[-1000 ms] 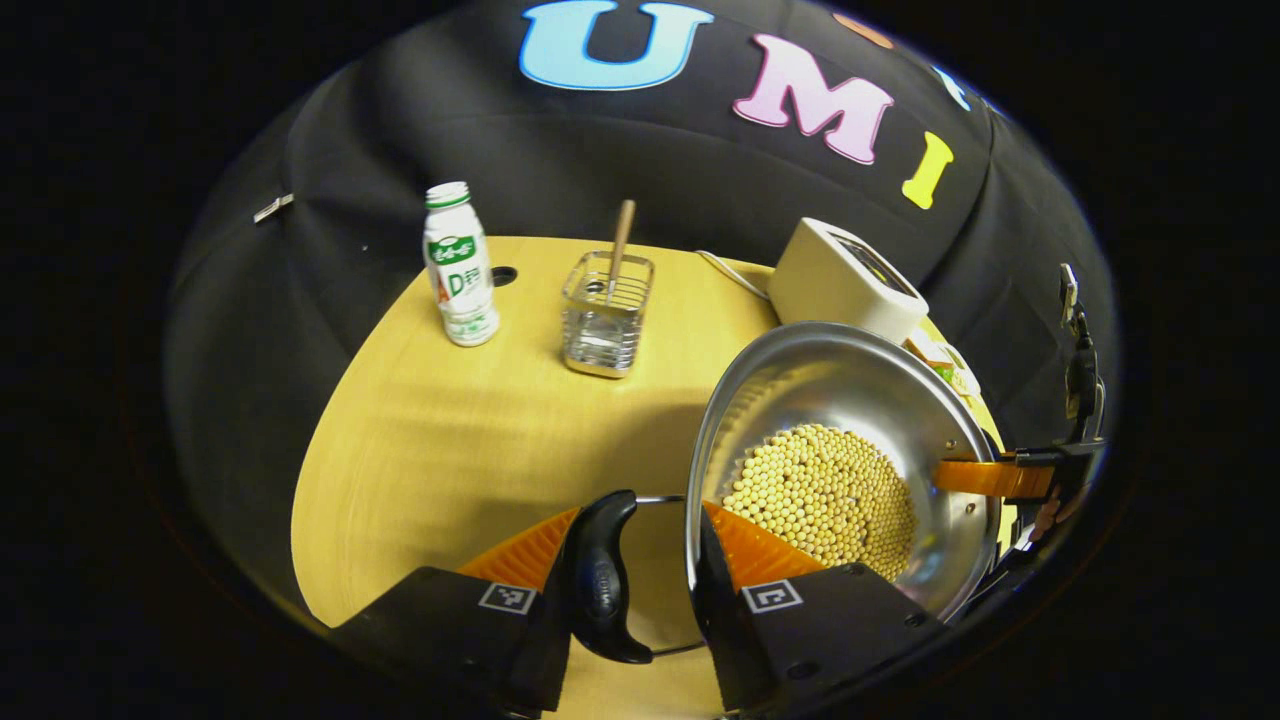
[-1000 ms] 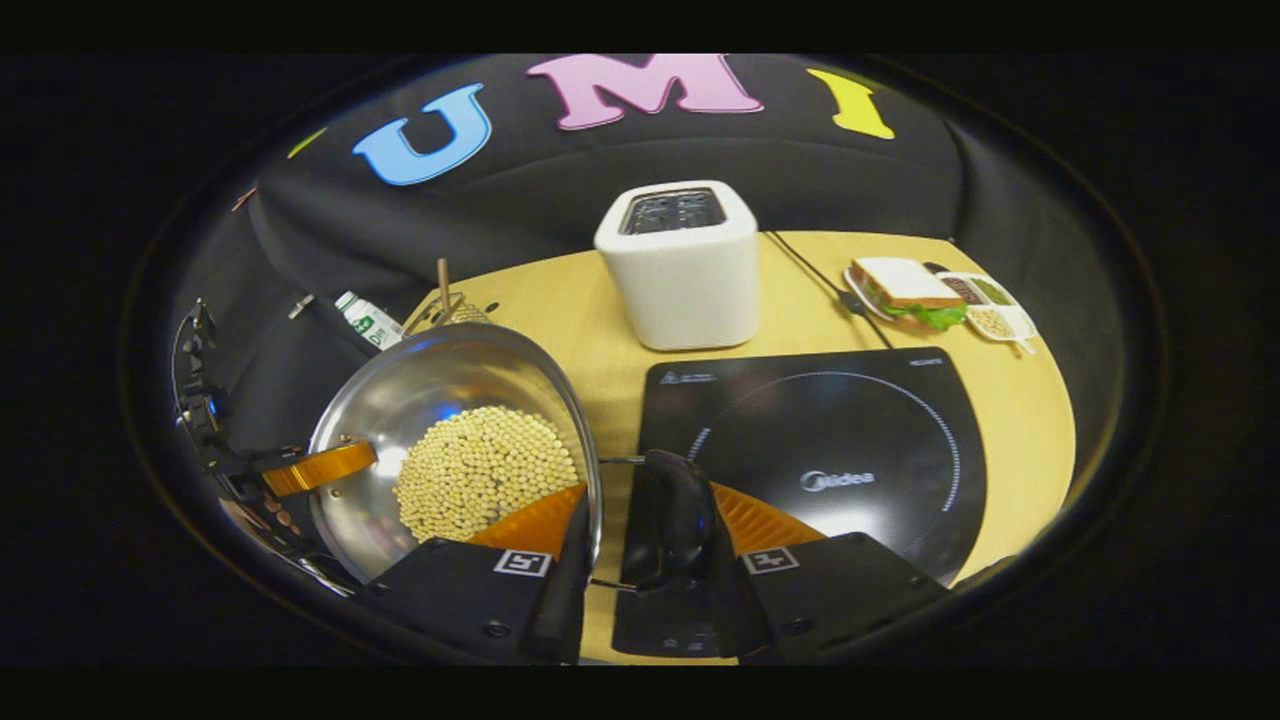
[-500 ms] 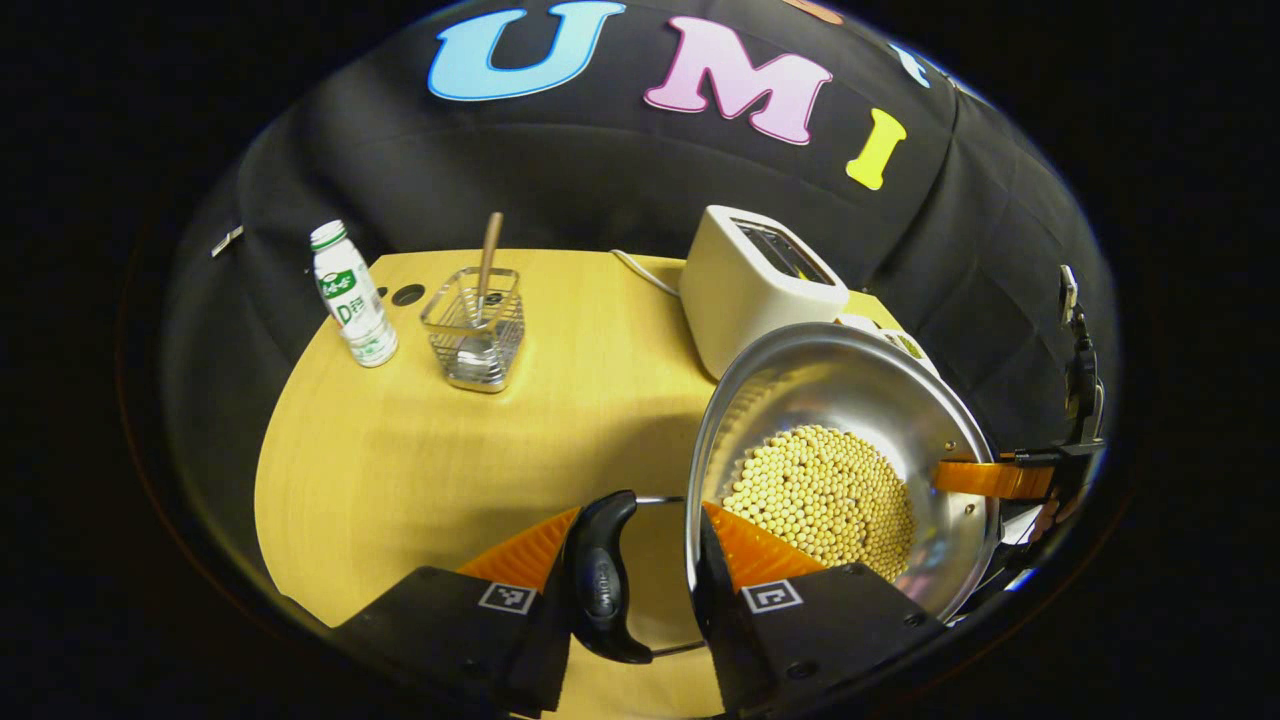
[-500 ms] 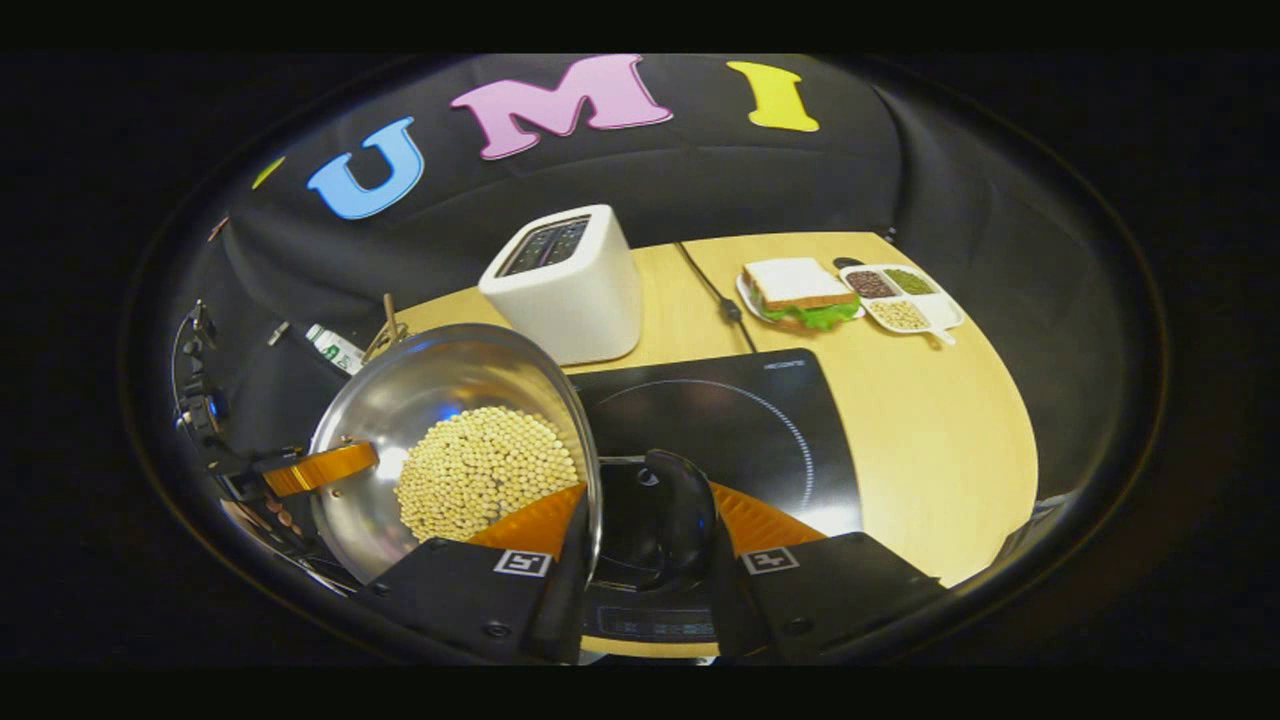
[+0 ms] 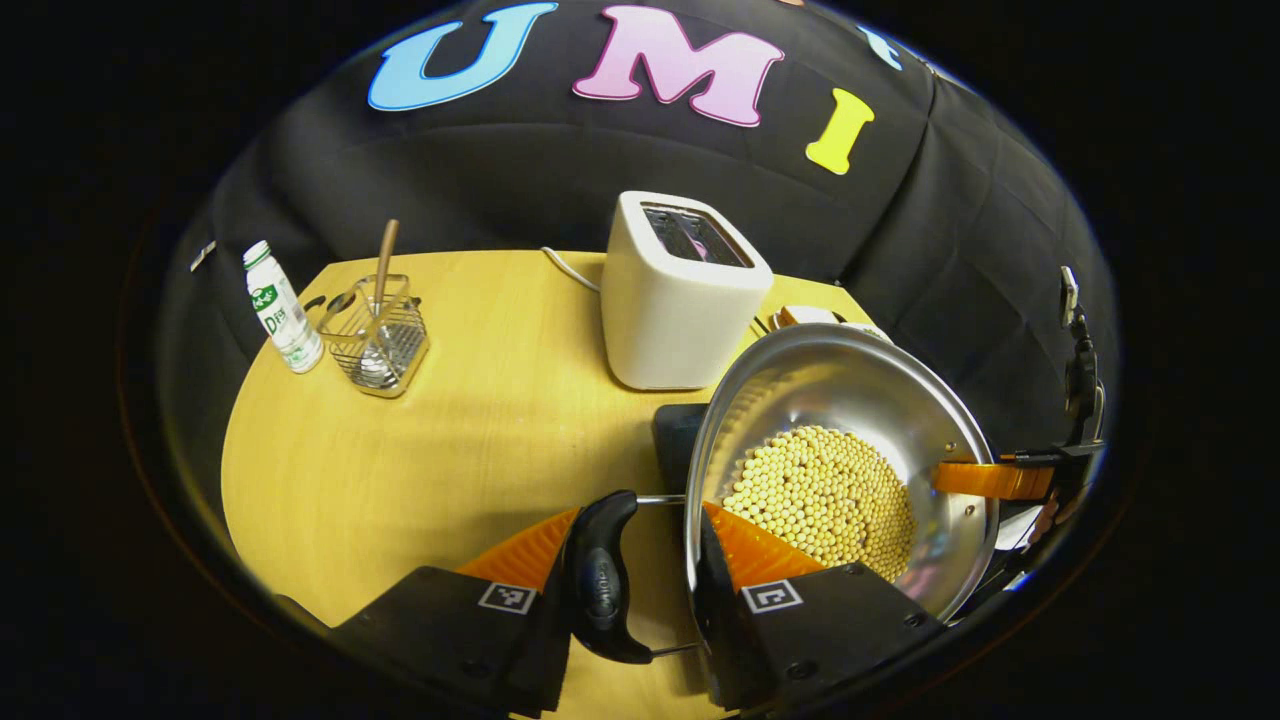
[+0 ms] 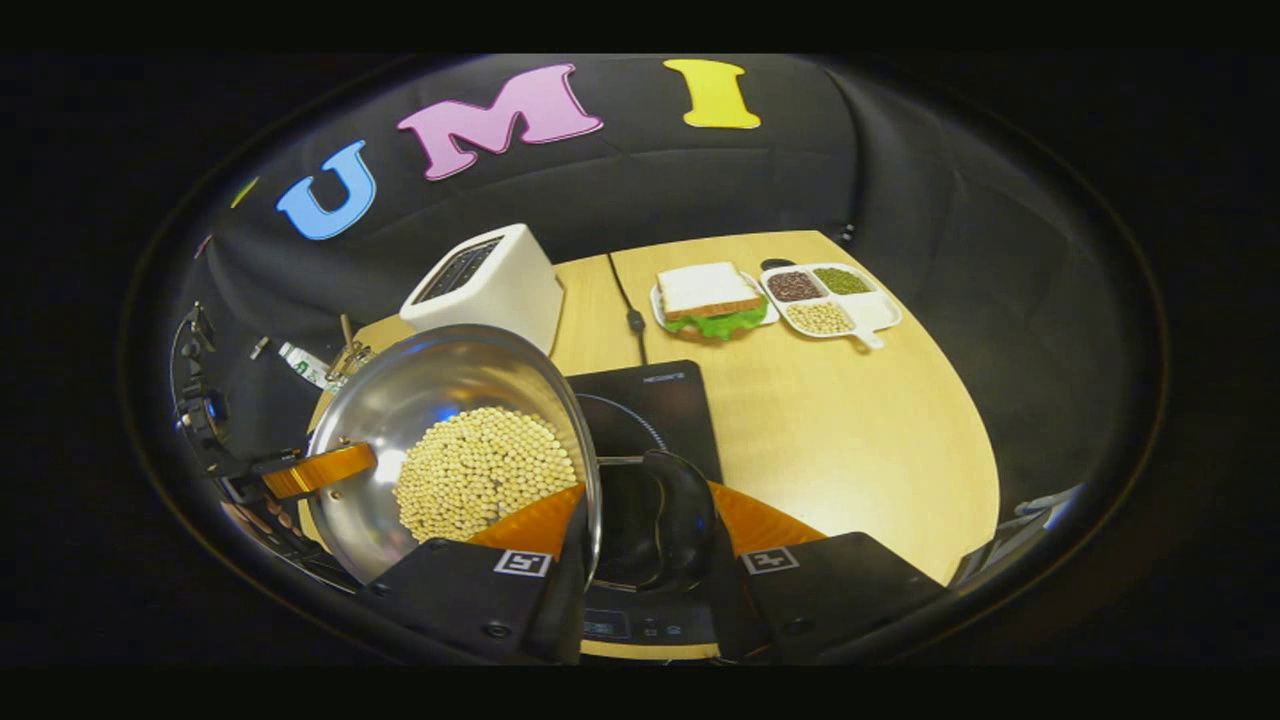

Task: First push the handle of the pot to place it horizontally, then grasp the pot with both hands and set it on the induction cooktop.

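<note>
Both sets of jaws stay pinched on the pot point(image 5: 850, 400), the left gripper point(image 5: 645, 560) and the right gripper point(image 6: 640, 520) each clamping the rim with a black handle point(image 5: 600, 585) between the fingers. Since a second ago the pot has been carried rightward: it now hangs over the near-left part of the induction cooktop point(image 6: 660, 395). In the left gripper view the toaster point(image 5: 680, 290) has slid toward centre, the bottle point(image 5: 283, 310) and wire basket point(image 5: 380, 335) leftward on the tabletop point(image 5: 450, 450).

Black cloth wall point(image 5: 560, 170) behind rounded yellow wooden table point(image 5: 440, 440); glare on tabletop.
</note>
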The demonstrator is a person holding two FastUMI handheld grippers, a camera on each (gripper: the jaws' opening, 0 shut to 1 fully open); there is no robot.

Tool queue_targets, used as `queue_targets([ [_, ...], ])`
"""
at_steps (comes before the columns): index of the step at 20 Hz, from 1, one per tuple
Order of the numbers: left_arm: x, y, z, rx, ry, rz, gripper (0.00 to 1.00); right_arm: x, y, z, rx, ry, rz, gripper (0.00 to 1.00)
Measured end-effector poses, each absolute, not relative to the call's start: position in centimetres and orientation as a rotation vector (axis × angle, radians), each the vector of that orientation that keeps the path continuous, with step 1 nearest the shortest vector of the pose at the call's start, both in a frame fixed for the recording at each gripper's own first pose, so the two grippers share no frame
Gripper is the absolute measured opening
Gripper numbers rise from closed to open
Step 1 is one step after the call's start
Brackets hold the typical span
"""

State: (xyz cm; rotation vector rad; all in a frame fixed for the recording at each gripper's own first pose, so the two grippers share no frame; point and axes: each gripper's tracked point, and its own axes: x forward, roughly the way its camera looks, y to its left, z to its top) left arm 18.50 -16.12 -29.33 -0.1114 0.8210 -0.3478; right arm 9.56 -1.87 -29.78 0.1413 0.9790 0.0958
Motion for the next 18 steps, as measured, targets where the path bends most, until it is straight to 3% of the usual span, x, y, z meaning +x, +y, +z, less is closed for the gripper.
queue_targets([
  [18, 19.5, -19.6, -33.0, -0.131, 0.847, -0.319, 0.59, 11.7, -4.8, -34.0, 0.136, 1.009, 0.109, 0.54],
])
